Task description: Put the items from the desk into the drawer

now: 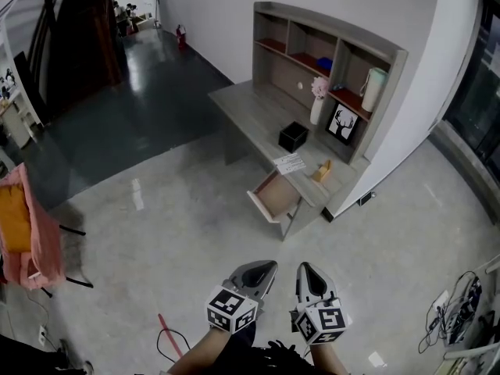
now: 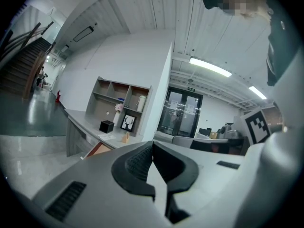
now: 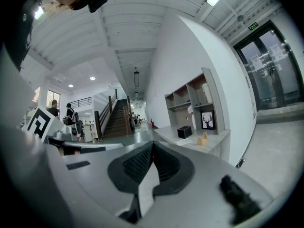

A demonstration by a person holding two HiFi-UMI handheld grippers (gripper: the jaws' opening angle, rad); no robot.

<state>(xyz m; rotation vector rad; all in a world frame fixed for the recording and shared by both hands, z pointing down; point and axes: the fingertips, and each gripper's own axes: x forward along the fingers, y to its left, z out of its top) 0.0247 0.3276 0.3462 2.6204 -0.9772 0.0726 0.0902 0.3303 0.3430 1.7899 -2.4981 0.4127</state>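
Head view: left gripper [image 1: 268, 267] and right gripper [image 1: 306, 269] sit side by side, both aimed at the desk [image 1: 258, 108] well ahead. Its drawer [image 1: 275, 196] is pulled open, with a black box [image 1: 293, 137], paper [image 1: 290, 163] and tan block [image 1: 323, 171] up top. Left gripper view: jaws pressed together, nothing held, desk far ahead-left. Right gripper view: jaws together too, empty, desk far ahead-right.

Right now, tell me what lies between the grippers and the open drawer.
Head view: only bare floor between the left gripper, the right gripper and the drawer.
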